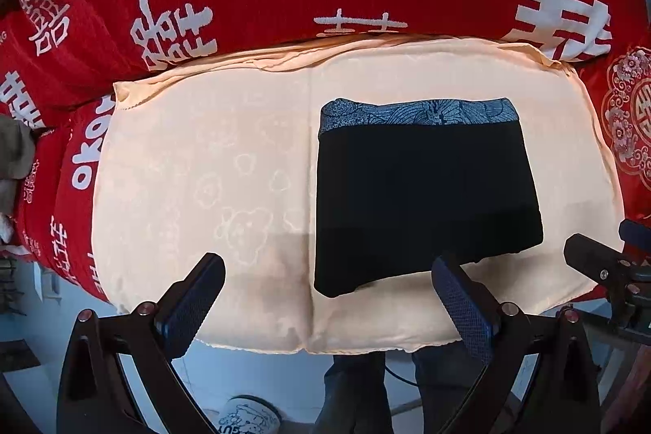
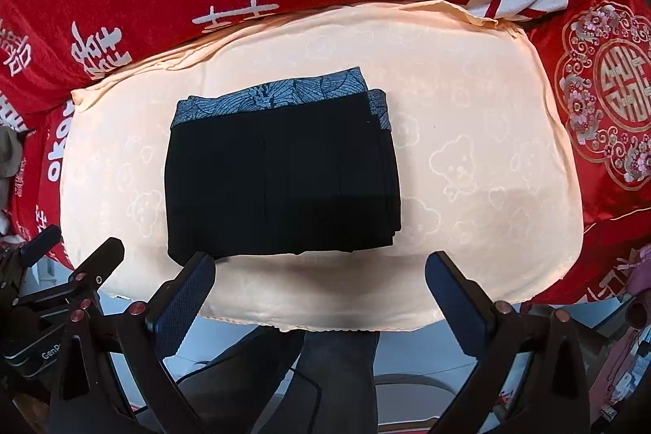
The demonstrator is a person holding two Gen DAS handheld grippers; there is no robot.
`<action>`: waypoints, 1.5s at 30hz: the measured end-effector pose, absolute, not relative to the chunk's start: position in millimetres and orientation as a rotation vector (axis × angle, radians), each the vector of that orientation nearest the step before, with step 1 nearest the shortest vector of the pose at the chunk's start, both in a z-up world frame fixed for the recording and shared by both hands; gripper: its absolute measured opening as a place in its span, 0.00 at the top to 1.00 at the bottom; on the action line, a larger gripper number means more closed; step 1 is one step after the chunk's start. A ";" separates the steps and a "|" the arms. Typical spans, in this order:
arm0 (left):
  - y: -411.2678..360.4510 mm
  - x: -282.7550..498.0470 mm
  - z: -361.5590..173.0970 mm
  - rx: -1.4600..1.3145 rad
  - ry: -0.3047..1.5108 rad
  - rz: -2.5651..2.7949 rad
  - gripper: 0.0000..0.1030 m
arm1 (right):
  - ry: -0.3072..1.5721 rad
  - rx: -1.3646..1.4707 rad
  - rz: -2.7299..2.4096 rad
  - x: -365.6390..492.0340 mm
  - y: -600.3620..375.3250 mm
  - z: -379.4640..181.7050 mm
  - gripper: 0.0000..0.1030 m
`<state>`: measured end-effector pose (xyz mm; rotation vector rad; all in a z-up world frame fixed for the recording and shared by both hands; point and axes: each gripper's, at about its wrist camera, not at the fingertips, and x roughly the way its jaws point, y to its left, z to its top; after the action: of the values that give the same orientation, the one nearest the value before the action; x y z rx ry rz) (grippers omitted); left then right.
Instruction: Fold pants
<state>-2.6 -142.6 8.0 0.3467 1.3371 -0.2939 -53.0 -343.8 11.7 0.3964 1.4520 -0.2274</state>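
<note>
My two hand-held grippers, left (image 1: 327, 273) and right (image 2: 321, 269), both agape; folded pants' (image 2: 280, 177) stacked right edge only in right view.

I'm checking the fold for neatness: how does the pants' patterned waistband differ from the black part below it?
The waistband is blue with a pale line pattern; the black part is plain, with no print visible. The waistband is a narrow strip along the far edge; the black part takes up most of the pants. At the right end the waistband shows stacked, offset layers; the black part shows stepped edges there too. Both lie flat on the cream cushion, touched by neither gripper.
</note>
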 end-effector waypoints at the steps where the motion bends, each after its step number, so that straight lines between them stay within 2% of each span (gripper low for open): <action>1: -142.6 -2.4 9.1 0.345 1.335 -0.296 0.01 | 1.453 0.391 -0.228 -52.7 -343.3 12.4 0.00; 45: -153.3 -16.5 17.9 0.348 1.331 -0.337 0.01 | 1.427 0.335 -0.245 -59.8 -336.3 28.2 0.00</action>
<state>-16.5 -153.3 17.9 0.3480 1.3306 -0.3365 -59.8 -336.3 28.2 0.3349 1.4272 -0.2454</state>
